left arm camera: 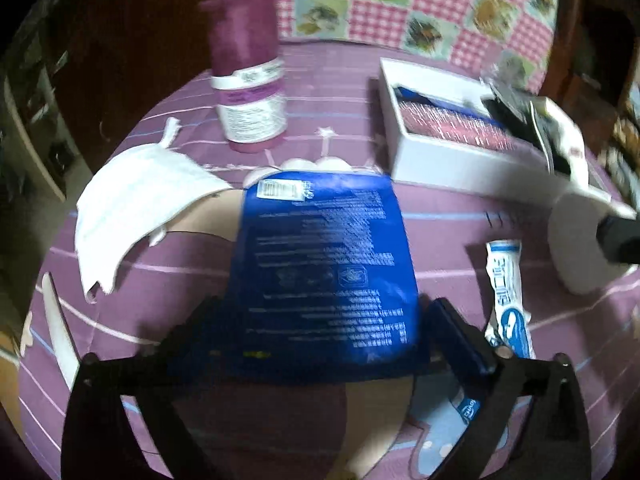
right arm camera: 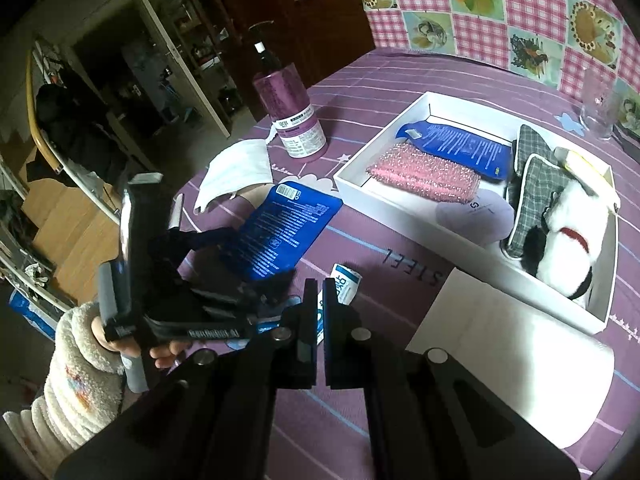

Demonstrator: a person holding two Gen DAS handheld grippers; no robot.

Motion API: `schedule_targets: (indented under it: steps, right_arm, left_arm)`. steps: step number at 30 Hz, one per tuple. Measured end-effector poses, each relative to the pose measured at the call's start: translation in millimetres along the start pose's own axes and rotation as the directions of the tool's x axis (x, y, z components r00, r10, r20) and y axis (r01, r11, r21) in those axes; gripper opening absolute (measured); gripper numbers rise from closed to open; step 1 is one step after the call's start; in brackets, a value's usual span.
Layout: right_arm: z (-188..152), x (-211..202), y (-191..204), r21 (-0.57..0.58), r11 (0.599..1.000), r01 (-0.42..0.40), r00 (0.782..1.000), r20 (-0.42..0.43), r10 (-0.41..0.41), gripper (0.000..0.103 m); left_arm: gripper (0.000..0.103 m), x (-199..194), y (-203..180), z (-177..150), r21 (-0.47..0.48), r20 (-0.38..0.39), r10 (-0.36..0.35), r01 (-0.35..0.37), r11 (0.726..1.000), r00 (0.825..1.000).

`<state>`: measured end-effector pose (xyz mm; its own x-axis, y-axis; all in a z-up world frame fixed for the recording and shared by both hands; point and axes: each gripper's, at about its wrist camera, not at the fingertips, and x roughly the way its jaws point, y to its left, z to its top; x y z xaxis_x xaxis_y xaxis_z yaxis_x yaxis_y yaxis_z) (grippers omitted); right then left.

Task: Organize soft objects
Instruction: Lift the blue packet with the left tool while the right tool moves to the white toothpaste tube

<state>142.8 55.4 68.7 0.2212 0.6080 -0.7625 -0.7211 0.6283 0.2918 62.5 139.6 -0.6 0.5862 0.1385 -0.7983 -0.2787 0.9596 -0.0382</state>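
Note:
A blue gel pack (left arm camera: 320,256) (right arm camera: 288,224) lies flat on the purple tablecloth. Its near end sits between the wide-apart fingers of my left gripper (left arm camera: 324,328) (right arm camera: 248,258); a gap shows beside the right finger, so the gripper is open. To the pack's left lies a white face mask (left arm camera: 136,208) (right arm camera: 240,168), and to its right a white and blue tube (left arm camera: 506,292) (right arm camera: 346,282). My right gripper (right arm camera: 320,320) hangs shut above the table, just short of the tube, holding nothing. The white tray (left arm camera: 440,160) (right arm camera: 380,202) holds another blue pack (right arm camera: 456,146), a pink sponge (right arm camera: 424,176), a checked cloth (right arm camera: 536,184) and a black and white plush (right arm camera: 568,236).
A tall purple pump bottle (left arm camera: 248,80) (right arm camera: 294,120) stands behind the mask. A white paper roll (left arm camera: 576,240) (right arm camera: 500,360) lies at the near right. A drinking glass (right arm camera: 598,104) stands beyond the tray. A hand in a fleecy sleeve (right arm camera: 80,360) holds the left gripper at the table's edge.

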Motion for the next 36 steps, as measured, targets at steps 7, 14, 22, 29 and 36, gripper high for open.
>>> schedule_targets:
  steps: [7,14,22,29,36]
  right_arm:
    - [-0.9,1.2,2.2,-0.002,1.000,0.006,1.000,-0.007,-0.006,0.003]
    - [-1.4,1.4,2.6,-0.004,1.000,0.006,1.000,-0.006,-0.006,0.003]
    - [-1.8,2.0,3.8,-0.008,1.000,0.006,1.000,-0.007,-0.006,0.003]
    - [-1.6,1.5,4.6,-0.013,1.000,-0.001,1.000,-0.005,0.001,0.003]
    - [-0.5,-1.7,5.0,-0.016,1.000,-0.005,1.000,-0.001,0.005,0.003]
  left_arm:
    - [0.103,4.8,-4.0,5.8,-0.009,-0.004,-0.004,0.004,1.000,1.000]
    - [0.081,0.0,1.6,5.6,-0.049,0.023,0.022,-0.021,0.999,0.999]
    - [0.061,-3.1,7.3,4.6,-0.081,0.042,0.026,-0.023,0.996,0.999]
    - [0.022,-6.7,20.8,2.8,-0.165,0.059,0.050,-0.040,0.986,0.997]
    - [0.012,-9.1,21.2,-0.6,-0.174,0.068,0.023,-0.011,0.985,0.997]
